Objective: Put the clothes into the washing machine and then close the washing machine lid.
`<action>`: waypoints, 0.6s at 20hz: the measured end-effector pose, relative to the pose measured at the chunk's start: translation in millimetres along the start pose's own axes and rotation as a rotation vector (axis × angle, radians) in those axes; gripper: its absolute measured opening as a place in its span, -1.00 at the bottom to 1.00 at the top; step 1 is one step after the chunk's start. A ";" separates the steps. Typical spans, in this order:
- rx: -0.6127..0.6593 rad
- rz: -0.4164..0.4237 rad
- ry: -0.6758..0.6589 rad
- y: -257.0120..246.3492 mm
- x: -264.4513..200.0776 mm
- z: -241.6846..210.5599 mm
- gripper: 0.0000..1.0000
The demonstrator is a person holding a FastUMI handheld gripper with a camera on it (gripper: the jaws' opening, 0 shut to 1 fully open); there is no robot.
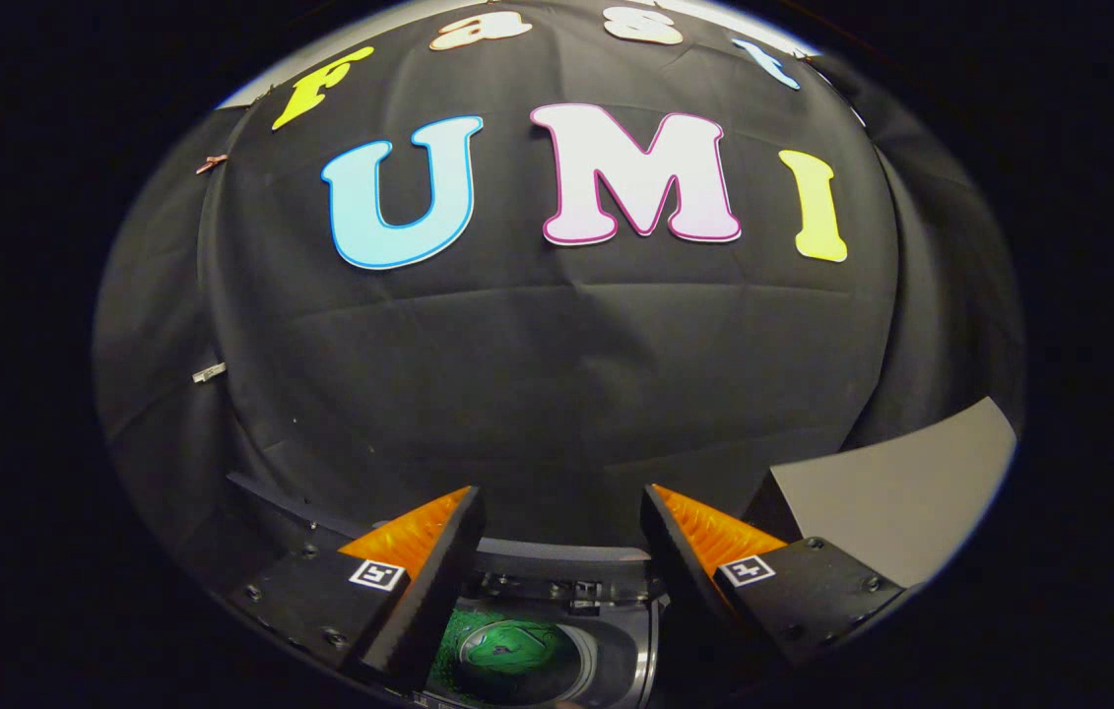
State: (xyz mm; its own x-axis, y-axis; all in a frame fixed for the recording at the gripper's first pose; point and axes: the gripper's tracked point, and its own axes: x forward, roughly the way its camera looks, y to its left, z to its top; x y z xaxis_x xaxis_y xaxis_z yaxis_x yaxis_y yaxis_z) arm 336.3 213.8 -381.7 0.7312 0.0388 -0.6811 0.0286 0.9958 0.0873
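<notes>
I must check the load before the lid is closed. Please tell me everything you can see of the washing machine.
The washing machine sits low, under and between the fingers of the open gripper, which touches nothing. Its top is dark, with a curved rear rim against the black cloth wall. The opening is uncovered and shows a round drum with a pale ring. Something green lies inside; what it is cannot be told. The lid cannot be made out.

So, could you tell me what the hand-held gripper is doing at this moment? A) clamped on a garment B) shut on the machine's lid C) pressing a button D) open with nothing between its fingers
D: the hand-held gripper has its fingers spread apart with only black cloth wall beyond the gap, above the open washing machine with green clothes inside.
</notes>
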 end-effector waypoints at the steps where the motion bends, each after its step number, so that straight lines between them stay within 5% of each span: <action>1: -0.001 0.001 0.002 0.2 -8.4 -5.6 0.99; 12: -0.026 0.039 0.135 5.1 -62.7 -91.1 0.98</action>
State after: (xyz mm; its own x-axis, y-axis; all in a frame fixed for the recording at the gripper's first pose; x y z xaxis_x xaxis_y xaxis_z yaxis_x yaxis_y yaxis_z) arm 228.5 224.0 -404.8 0.6331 0.0864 -0.7692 -0.0169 0.9951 0.0979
